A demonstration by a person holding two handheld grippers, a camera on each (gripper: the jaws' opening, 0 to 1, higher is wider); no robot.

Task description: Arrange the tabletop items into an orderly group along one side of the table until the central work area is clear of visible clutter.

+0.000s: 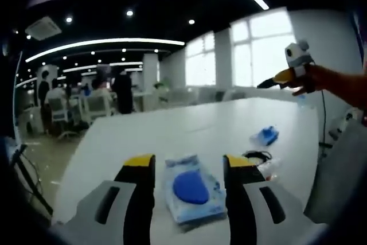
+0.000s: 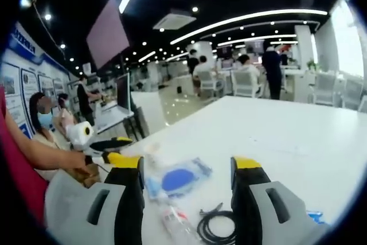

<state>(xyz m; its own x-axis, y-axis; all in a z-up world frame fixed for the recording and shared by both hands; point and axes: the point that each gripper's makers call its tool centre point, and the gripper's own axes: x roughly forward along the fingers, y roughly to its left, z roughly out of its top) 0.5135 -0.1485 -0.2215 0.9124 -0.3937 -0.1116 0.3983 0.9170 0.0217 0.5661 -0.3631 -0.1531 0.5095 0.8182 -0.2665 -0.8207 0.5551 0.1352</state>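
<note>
Both grippers' fingers spread wide, holding nothing. Left gripper [image 1: 189, 167] hangs over the white desk [image 1: 189, 127], framing a clear plastic packet with a blue oval inside [image 1: 192, 190]. Right gripper [image 2: 189, 170] frames the same packet [image 2: 175, 179]; a coiled black cable [image 2: 221, 225] lies near its right finger. A small blue packet [image 1: 265, 136] sits farther off.

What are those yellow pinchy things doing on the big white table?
A person holds a gripper in each hand and is tidying the white table. The left gripper is open around a clear packet with a blue oval. The right gripper is open too, above the same packet, with a coiled black cable just below. A small blue item lies farther off.
</note>
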